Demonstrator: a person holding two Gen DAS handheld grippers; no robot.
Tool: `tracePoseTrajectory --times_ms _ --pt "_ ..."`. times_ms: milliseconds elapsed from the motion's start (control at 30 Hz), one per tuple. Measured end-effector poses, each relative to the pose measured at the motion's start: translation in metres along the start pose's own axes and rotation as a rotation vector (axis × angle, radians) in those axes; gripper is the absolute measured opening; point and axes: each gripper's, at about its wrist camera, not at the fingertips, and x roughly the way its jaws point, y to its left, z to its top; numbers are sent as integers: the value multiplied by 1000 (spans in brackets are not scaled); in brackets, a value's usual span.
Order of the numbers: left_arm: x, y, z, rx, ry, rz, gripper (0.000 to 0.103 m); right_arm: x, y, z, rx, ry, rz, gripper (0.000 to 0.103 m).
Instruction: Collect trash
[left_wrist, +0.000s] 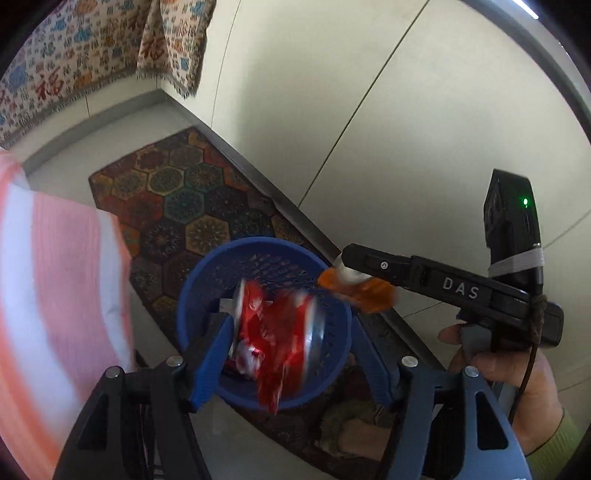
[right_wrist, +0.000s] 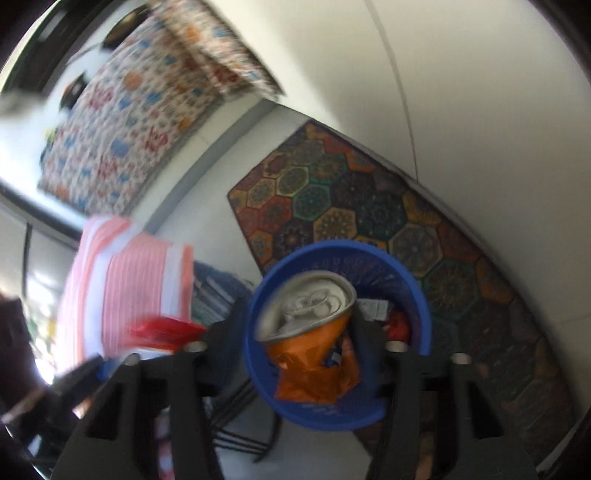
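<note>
Left gripper (left_wrist: 291, 332) | jaws parted, crushed red can (left_wrist: 277, 325) seen between them, directly above blue basket (left_wrist: 192, 295) | right gripper (right_wrist: 314, 332) parted around orange can (right_wrist: 310, 347), likewise over basket (right_wrist: 421, 295); grip cannot be told.

Hexagon-patterned rug (left_wrist: 184, 206), striped cushion (left_wrist: 55, 295)

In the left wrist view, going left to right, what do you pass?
Pink striped cloth → blue basket → red can → orange can → right gripper
</note>
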Motion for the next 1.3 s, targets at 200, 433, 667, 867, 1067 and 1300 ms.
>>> tracePoseTrajectory --times_ms 200,433,667,867,1067,1300 --pt "8 -6 7 -8 -13 2 67 -7 -21 3 24 -27 -5 79" --pt "-48 -35 -17 65 -109 87 84 -66 2 -17 -80 -65 -114 102" --pt "-99 -57 -68 74 -128 94 103 -134 37 -86 -297 -97 -332 103" --pt "-118 -81 -102 157 -172 278 103 -178 50 -128 -333 -175 -413 103" --pt "-143 -92 -117 174 -221 402 103 -194 61 -139 -356 -180 -402 103" --pt "-158 -86 -120 122 -167 389 103 -200 74 -145 -354 -158 -405 103"
